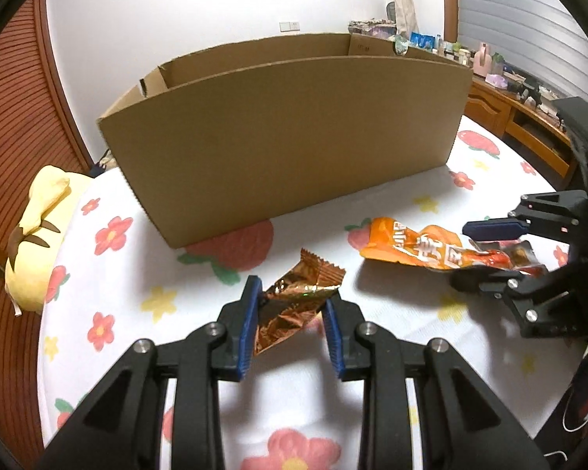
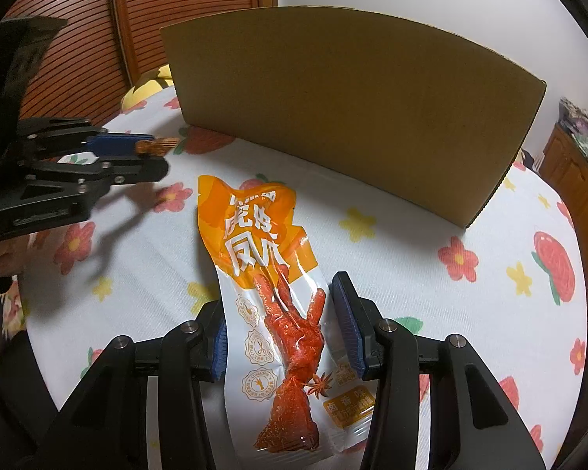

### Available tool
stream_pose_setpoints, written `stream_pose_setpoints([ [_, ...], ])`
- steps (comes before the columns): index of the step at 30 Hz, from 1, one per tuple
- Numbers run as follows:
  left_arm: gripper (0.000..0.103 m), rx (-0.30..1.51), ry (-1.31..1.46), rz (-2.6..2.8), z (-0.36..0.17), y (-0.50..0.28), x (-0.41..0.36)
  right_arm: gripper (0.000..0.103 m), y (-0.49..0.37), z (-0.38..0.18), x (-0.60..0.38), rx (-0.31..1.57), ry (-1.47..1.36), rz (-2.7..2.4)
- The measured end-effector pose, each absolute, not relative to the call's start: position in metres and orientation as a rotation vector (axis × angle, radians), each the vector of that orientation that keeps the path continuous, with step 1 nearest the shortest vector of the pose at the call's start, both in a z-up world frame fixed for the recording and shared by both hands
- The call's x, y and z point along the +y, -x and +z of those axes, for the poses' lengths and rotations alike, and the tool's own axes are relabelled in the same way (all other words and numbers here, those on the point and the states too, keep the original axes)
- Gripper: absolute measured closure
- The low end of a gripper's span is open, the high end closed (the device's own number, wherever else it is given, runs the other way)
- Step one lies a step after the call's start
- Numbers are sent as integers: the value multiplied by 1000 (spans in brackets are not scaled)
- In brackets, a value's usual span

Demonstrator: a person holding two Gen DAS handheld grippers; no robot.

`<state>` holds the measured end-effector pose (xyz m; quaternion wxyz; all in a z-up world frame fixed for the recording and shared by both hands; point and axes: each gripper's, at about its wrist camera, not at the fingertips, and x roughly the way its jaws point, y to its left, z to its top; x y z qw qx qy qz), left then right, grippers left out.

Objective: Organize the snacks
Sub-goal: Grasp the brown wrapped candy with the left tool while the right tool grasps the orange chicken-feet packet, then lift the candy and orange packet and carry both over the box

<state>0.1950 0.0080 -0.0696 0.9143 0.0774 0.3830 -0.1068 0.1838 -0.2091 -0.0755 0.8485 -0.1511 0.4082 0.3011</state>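
Observation:
My left gripper is shut on a crinkled copper-brown foil snack packet, held just above the flowered cloth. Seen from the right wrist, that same left gripper sits at the far left with the foil packet sticking out of its blue pads. My right gripper is shut on a long orange-and-white chicken-foot snack pouch, which hangs forward between the fingers. In the left wrist view the right gripper holds this pouch at the right. An open cardboard box stands behind both.
The box fills the back of the cloth-covered surface. A yellow plush toy lies at the left edge. A wooden slatted door stands behind, and a wooden cabinet with cluttered items is at the far right.

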Motion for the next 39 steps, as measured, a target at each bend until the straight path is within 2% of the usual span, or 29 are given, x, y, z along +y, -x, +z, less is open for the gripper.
stream_pose_setpoints([
  [22,74,742,-114,-213,-61,-161,24,60,-176,-70,-207,848,325,614],
  [39,74,675,-130,-211,-27,-155,20,60,-164,-28,-209,743,326,622],
])
